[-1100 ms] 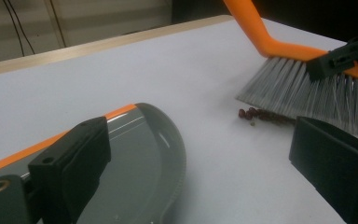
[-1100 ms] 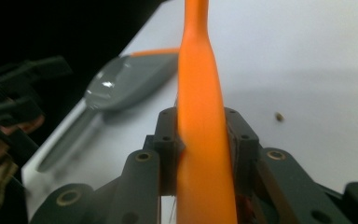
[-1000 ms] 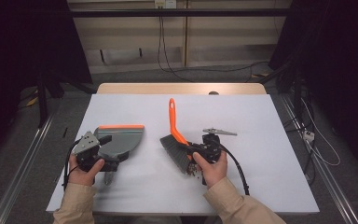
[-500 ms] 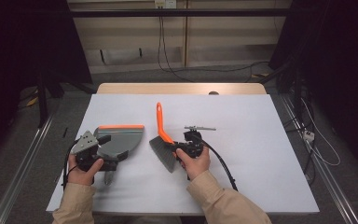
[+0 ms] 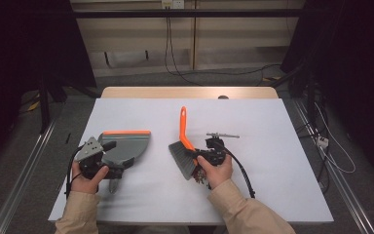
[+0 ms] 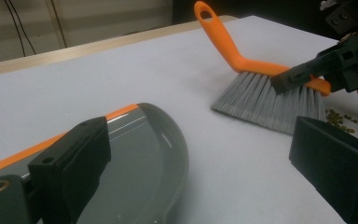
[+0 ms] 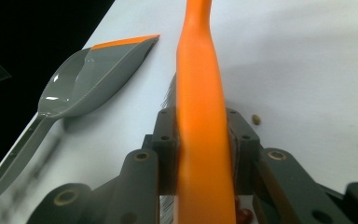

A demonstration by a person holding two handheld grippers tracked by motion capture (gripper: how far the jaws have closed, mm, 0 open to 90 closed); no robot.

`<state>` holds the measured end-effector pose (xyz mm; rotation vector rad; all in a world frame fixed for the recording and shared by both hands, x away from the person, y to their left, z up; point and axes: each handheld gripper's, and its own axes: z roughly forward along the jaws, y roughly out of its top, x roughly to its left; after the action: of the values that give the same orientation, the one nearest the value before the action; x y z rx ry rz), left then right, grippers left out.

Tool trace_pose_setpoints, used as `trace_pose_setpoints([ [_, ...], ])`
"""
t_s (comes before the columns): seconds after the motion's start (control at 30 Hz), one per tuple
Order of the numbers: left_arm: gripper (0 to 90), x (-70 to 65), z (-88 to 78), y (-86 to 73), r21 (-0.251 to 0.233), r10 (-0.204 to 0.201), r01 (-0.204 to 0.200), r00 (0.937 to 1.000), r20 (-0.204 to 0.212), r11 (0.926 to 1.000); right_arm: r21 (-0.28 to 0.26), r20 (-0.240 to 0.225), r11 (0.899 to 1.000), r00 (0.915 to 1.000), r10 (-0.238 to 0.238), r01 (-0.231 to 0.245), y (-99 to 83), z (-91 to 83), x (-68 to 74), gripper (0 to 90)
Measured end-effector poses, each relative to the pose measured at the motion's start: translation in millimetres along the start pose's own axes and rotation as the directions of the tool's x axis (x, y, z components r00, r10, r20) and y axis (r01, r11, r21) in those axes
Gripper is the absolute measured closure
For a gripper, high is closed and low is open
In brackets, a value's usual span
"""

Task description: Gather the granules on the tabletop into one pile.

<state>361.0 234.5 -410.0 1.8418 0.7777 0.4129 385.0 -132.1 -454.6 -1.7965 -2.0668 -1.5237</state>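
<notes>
A hand brush (image 5: 182, 127) with an orange handle (image 7: 199, 79) and grey bristles (image 6: 261, 95) stands on the white table, bristles down. My right gripper (image 5: 200, 157) (image 7: 200, 127) is shut on the handle just above the bristles (image 5: 183, 163); it also appears in the left gripper view (image 6: 318, 70). A grey dustpan (image 5: 125, 146) (image 7: 89, 81) with an orange lip lies flat at the left, its handle pointing toward the person. My left gripper (image 5: 111, 158) (image 6: 200, 140) is at the pan's rear, its jaws wide apart with one over the pan (image 6: 135, 163), gripping nothing. Small beans (image 6: 341, 116) (image 5: 203, 179) lie by the bristles.
The white table (image 5: 272, 122) ends in a wooden strip (image 5: 190, 92) at the far side. One bean (image 7: 257, 120) lies alone to the right of the brush. A black cable (image 5: 242, 171) trails from the right gripper. Cables run over the floor beyond the table.
The right hand swung the brush left toward the dustpan, then back right, and the handle stands more upright now. The left hand and dustpan have not moved.
</notes>
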Motion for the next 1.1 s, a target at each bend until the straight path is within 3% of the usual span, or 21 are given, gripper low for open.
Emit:
trace_pose_setpoints([
  [0.37,5.4,-1.3,0.5,0.0,0.006,0.002,-0.002,1.0000,0.002,1.0000,-0.023,0.012,0.999,0.9995,0.028,-0.027,-3.2,-19.0,-15.1,70.2],
  [0.5,5.4,-1.8,1.3,0.0,0.006,0.004,-0.004,1.0000,0.004,1.0000,-0.031,-0.015,0.997,0.9973,0.072,-0.073,-4.3,-21.9,-22.9,70.3],
  [0.73,5.4,-1.6,1.5,0.0,0.006,0.003,-0.003,1.0000,0.005,1.0000,-0.039,-0.080,0.992,0.9896,0.119,-0.123,2.6,-23.4,-21.3,70.9],
  [0.83,5.4,-0.9,1.1,0.0,0.005,0.001,-0.001,1.0000,0.005,1.0000,-0.055,-0.126,0.986,0.9810,0.147,-0.155,8.3,-24.9,-20.6,70.9],
  [0.97,5.4,-0.4,1.2,-0.1,0.008,0.005,-0.005,1.0000,0.005,0.9999,-0.088,-0.142,0.991,0.9861,0.087,-0.100,21.0,-27.1,-15.3,70.9],
  [1.1,5.4,0.1,1.2,-0.4,0.009,-0.001,0.001,1.0000,0.003,1.0000,-0.112,-0.111,0.993,0.9929,-0.041,0.029,33.9,-27.2,-14.7,70.9],
])
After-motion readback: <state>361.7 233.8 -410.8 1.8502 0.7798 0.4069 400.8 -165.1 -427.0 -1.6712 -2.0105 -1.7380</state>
